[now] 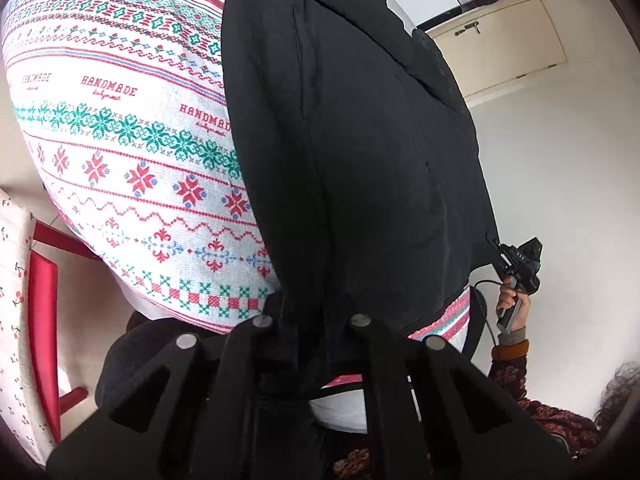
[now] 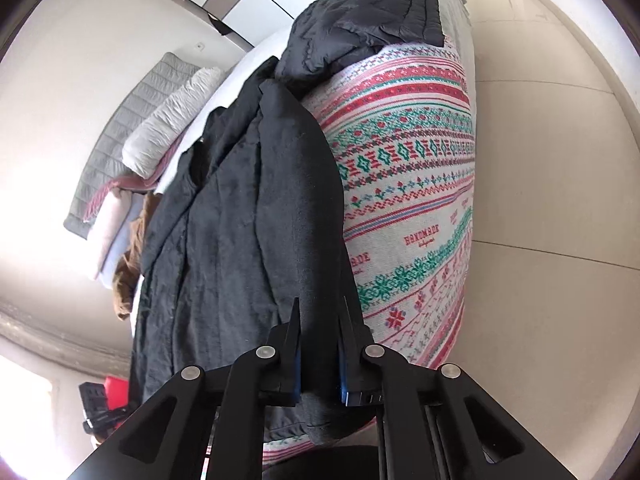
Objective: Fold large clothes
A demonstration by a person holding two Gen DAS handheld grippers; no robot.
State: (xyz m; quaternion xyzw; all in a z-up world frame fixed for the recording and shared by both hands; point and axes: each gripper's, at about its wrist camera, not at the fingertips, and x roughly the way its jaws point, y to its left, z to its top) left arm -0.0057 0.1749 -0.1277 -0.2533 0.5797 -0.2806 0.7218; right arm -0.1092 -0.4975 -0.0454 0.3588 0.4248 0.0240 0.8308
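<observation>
Left gripper (image 1: 316, 320): nearest the left wrist camera; its fingers are lost under the black cloth, so how far they stand apart cannot be told, though the coat's hem bunches right at them.
Right gripper (image 2: 320, 344): jaws drawn in on a thick fold of the coat's near edge, blue pads pressing the cloth from both sides; also seen far right in the left view (image 1: 516, 260), held by the person's hand (image 1: 512, 300), nipping the coat's other corner.
Coat (image 2: 240, 220): large and black, stretched along the bed from near to far, its near hem taken up between the two grippers; collar and lapel at the far end in the left view (image 1: 360, 140).
Bedspread (image 1: 120, 140): white with red and green cross-stitch bands and the word HANDMADE; it lies under the coat and shows to its left in the left view, to its right in the right view (image 2: 420, 200).
Quilted jacket (image 2: 368, 12): dark, folded, on the far end of the bed, beyond the coat.
Pillows (image 2: 168, 120): grey and white, stacked far left in the right view.
Brown garment (image 2: 132, 248): crumpled just left of the coat.
Chair (image 1: 40, 300): red, near left beside the bed.
Floor (image 2: 540, 200): pale tiles, right of the bed.
</observation>
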